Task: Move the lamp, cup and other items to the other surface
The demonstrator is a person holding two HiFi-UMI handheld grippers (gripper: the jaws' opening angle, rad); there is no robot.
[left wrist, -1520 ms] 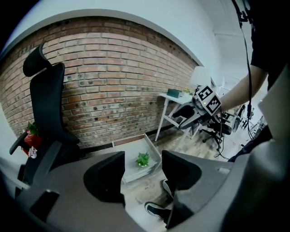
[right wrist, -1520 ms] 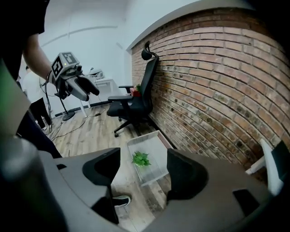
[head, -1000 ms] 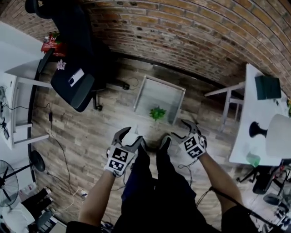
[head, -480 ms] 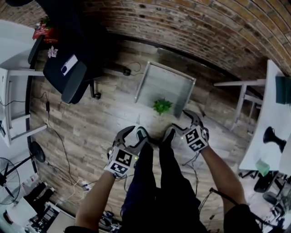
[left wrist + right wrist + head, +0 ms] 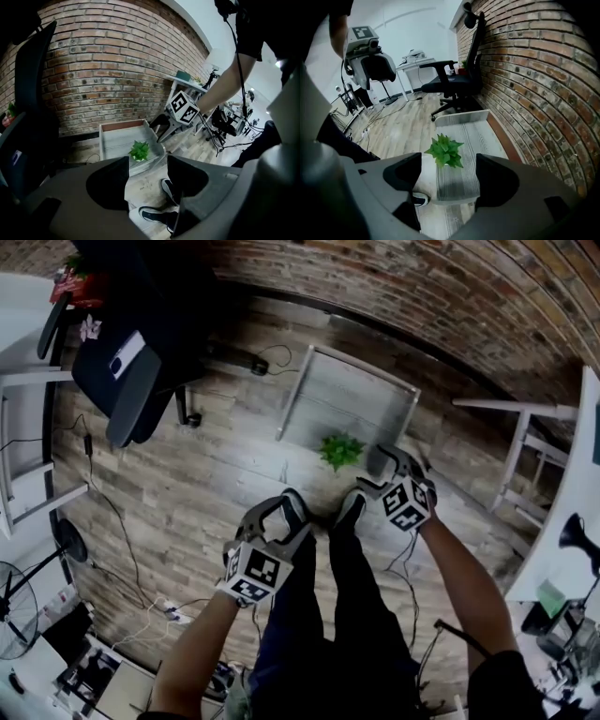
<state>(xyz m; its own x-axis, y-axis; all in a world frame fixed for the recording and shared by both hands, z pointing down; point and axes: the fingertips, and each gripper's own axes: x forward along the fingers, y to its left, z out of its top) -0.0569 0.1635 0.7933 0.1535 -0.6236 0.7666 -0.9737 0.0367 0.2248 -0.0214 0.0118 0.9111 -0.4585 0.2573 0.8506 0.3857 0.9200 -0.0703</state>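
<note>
Two grippers hang in front of your legs, both pointed down toward the wood floor (image 5: 187,484). Your left gripper (image 5: 274,512) stands open and empty, with only your shoes (image 5: 157,216) below its gap. Your right gripper (image 5: 398,458) has just been opening its jaws and grips nothing. The small green plant (image 5: 446,150) shows ahead through their gap, untouched.

That plant sits at the near edge of a low grey table (image 5: 347,395), just ahead of the right gripper and ahead and to the right of the left one. Past the plant the striped tabletop runs on toward the brick wall (image 5: 422,296).

Left of the left gripper lies open floor, crossed by cables (image 5: 103,521), as far as the black office chair (image 5: 122,381).

The lamp (image 5: 578,537) stands well off to the right of the right gripper, on a white desk (image 5: 589,484) at the picture's edge. Only its dark base shows.

Each gripper's cube carries black-and-white square markers.
</note>
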